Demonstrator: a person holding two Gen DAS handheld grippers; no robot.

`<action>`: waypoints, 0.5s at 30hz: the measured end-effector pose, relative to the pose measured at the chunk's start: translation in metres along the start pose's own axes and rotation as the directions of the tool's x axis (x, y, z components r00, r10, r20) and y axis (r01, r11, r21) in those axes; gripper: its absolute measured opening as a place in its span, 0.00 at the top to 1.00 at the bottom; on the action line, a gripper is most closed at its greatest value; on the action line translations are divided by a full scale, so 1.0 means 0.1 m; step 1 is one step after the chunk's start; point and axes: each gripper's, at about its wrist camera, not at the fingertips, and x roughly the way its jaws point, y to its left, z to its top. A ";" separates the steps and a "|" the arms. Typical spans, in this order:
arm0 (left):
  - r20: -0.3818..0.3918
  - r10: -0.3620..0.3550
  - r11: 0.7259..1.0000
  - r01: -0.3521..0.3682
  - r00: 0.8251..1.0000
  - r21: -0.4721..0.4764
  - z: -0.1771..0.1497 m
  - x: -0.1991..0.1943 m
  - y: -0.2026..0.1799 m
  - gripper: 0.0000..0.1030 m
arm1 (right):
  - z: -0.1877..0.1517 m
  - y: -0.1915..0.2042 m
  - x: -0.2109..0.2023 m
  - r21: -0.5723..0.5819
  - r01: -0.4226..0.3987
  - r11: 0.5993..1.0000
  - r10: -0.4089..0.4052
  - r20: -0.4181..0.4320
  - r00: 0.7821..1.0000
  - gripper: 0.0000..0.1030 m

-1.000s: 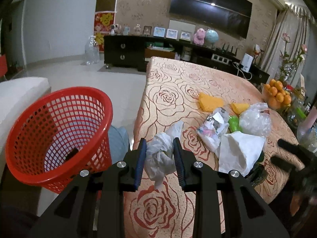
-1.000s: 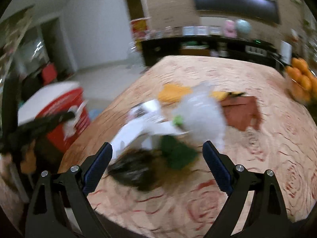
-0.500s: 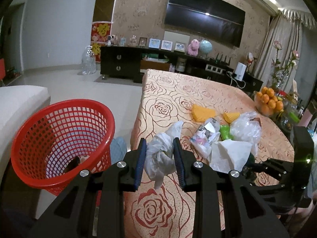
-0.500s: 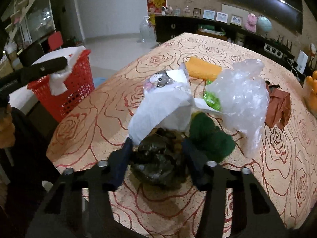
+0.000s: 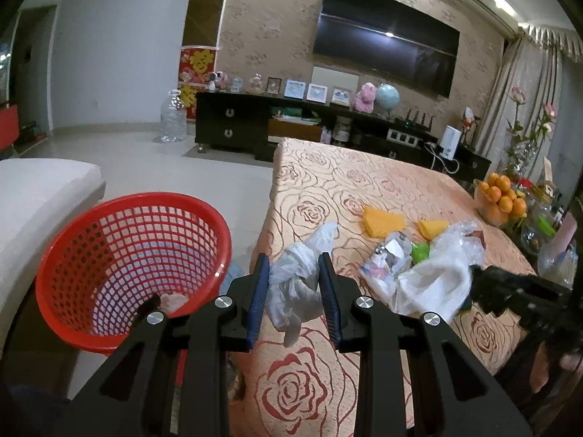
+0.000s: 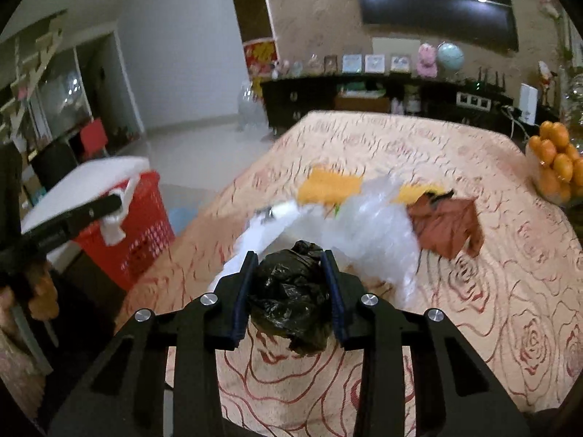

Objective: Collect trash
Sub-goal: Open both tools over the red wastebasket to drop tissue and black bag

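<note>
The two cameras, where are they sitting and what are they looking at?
Left wrist: on the left gripper, holding a white bag, facing table and red basket.
Right wrist: on the right gripper, holding a black bag; left gripper and hand show.
Shared: basket, tablecloth, oranges.

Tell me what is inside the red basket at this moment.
In the red basket, a pale crumpled piece lies at the bottom. The left gripper, shut on a white plastic bag, hides part of the bottom.
</note>
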 end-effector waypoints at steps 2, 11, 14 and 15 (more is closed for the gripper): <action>0.013 0.014 1.000 -0.014 1.000 0.000 0.04 -0.04 0.02 0.74 | 0.06 -0.02 -0.06 0.006 0.004 1.000 -0.004 0.019 1.000 0.66; 0.061 0.069 0.998 -0.068 0.996 -0.020 0.21 -0.16 0.22 0.74 | 0.37 0.08 -0.07 0.009 -0.001 1.000 0.000 0.058 0.998 0.66; 0.068 0.101 0.995 -0.099 0.993 -0.027 0.27 -0.19 0.32 0.74 | 0.50 0.20 -0.01 -0.004 -0.011 1.000 0.011 0.067 0.998 0.66; 0.070 0.114 0.993 -0.112 0.991 -0.030 0.28 -0.20 0.37 0.74 | 0.53 0.24 0.01 -0.008 -0.014 1.000 0.014 0.069 0.998 0.66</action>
